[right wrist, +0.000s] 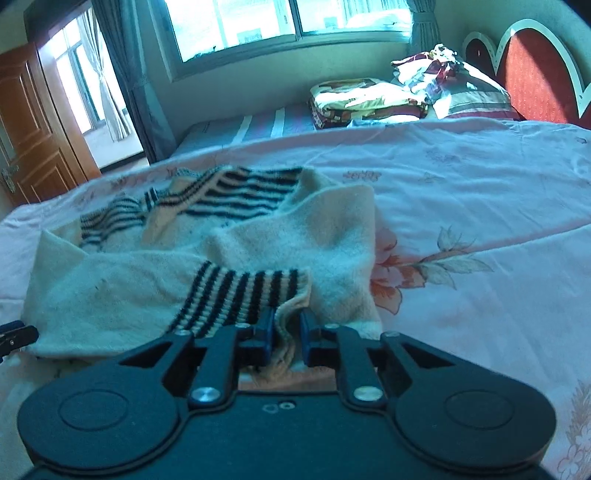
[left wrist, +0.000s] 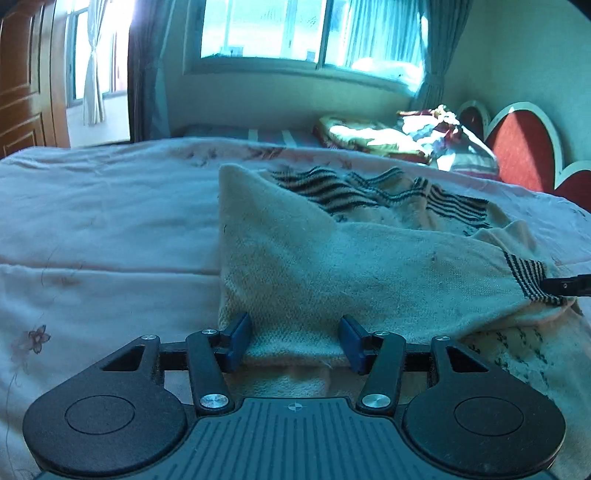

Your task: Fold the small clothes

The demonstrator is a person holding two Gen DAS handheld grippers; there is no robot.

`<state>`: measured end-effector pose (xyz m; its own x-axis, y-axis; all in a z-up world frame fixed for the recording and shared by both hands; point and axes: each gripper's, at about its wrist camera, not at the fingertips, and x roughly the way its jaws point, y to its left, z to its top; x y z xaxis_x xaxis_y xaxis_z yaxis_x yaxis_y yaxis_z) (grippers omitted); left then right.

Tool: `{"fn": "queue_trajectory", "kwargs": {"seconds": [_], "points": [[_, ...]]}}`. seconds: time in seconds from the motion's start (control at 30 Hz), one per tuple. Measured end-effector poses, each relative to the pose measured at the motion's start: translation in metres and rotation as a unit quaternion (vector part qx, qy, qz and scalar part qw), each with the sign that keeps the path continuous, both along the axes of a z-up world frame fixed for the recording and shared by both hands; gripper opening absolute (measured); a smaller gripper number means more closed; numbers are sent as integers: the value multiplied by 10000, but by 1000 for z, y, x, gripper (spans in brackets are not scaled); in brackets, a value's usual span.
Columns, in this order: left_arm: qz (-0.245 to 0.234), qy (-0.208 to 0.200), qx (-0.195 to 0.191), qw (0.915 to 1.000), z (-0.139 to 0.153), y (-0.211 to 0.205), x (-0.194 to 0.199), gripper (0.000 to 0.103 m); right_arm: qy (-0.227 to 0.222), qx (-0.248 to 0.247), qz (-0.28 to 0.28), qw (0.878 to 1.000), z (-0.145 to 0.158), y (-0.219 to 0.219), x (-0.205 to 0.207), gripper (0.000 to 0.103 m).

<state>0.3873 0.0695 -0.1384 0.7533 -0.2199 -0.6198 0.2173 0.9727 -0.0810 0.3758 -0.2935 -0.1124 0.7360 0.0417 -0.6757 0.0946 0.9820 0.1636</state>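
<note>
The cream knitted sweater with dark striped bands lies on the bed, partly doubled over, one sleeve laid across its body so the striped cuff ends at the near right edge. That crossing suggests a fold under way: the sleeve has been brought inward to make the garment narrower.

The left gripper sits at the sweater's near hem, its blue fingers standing apart on either side of the knit, the fabric between them but not visibly squeezed (a loose straddle, not a grip). The right gripper is at the cuff, its fingers close together with a fold of the cuff's edge between them; whether the pads actually press the cloth cannot be told, since a narrow gap shows.

Beyond the sweater spreads the pink floral bedsheet; a stack of folded bedding sits by the red headboard, under the window.

No brand, label or legible writing shows anywhere.
</note>
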Motion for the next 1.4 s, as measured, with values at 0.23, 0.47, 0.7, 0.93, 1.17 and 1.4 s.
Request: {"fn": "queue_trajectory", "kwargs": {"seconds": [0.23,0.47,0.7,0.93,1.17,1.4], "points": [[-20,-390,-99,9992,47,-2,29,53,-377,41,-332,9987,19,-22,18,20],[-25,-252,447,9987,25,-19,111,53,-221,-14,-460,9987,8,-50,72,19],[163,-172,522,9984,12,-12,118,62,-184,-132,-267,9994,4,-53,71,17],[-44,-106,911,9958,7,-34,120,80,-56,-186,-392,9990,-3,-58,77,27],[99,-441,680,9967,27,-41,70,80,-212,-322,-114,9992,15,-42,45,27],[42,-479,981,9940,29,-51,25,80,-233,185,243,9993,21,-26,13,27]]}}
